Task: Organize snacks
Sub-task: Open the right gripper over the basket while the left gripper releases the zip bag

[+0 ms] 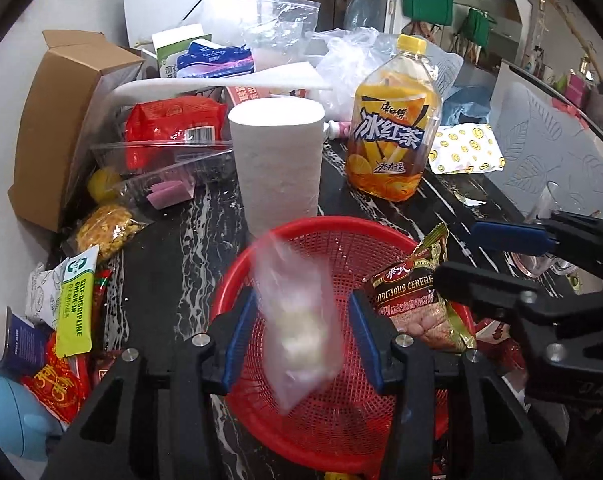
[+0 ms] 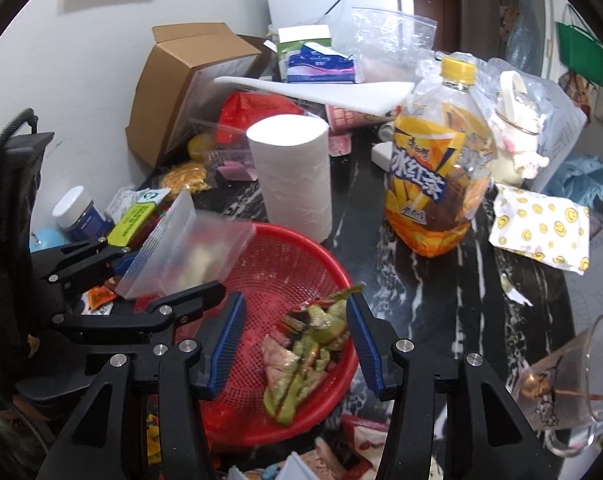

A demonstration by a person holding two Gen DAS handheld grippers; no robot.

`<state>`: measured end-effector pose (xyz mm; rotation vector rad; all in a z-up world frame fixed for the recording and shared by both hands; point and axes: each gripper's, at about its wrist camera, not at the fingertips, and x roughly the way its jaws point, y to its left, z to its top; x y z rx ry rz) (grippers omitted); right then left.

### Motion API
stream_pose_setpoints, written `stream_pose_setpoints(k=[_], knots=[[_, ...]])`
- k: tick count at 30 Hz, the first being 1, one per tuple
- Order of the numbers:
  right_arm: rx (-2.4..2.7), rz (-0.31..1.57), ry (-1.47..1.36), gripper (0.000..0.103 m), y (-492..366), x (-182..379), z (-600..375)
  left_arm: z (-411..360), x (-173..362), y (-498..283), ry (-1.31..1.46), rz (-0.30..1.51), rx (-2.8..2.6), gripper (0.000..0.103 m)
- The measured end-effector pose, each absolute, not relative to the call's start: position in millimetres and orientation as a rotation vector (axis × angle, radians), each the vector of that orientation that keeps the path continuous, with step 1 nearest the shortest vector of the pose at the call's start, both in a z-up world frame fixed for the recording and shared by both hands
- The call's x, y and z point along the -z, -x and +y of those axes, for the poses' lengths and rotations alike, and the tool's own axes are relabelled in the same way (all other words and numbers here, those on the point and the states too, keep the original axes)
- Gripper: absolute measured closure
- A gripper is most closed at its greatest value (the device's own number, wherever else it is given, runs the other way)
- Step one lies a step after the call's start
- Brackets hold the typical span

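Note:
A red mesh basket (image 1: 341, 412) sits on the dark marble table; it also shows in the right wrist view (image 2: 285, 264). A clear zip bag with pale snacks (image 1: 297, 320) is blurred in the air between my open left gripper's (image 1: 301, 340) jaws, over the basket; in the right wrist view the bag (image 2: 189, 248) hangs over the basket's left rim, clear of both fingers. A cereal packet (image 1: 417, 304) lies in the basket's right side, seen as a green crumpled packet (image 2: 305, 332) between my open right gripper's (image 2: 297, 340) jaws, untouched.
A paper roll (image 1: 277, 160) and an iced tea bottle (image 1: 393, 128) stand behind the basket. Loose snack packets (image 1: 73, 304) lie left, a cardboard box (image 1: 61, 128) far left, a smiley bag (image 2: 541, 228) and a glass (image 2: 573, 384) right.

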<state>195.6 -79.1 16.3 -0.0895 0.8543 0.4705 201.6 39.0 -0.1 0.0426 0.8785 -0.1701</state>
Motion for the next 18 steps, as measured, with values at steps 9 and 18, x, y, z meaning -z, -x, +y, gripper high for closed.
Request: stream_pose_setpoints(k=[9, 18], knots=[[-0.444, 0.832, 0.076, 0.049, -187.9, -29.3, -89.8, 38.3, -17.4, -191.8, -0.033, 0.84, 0.153, 0.041], [-0.425, 0.763, 0.069, 0.049, -168.2, -59.2, -98.3, 34.5, -53.8, -168.4, -0.048, 0.765, 0.15, 0.041]])
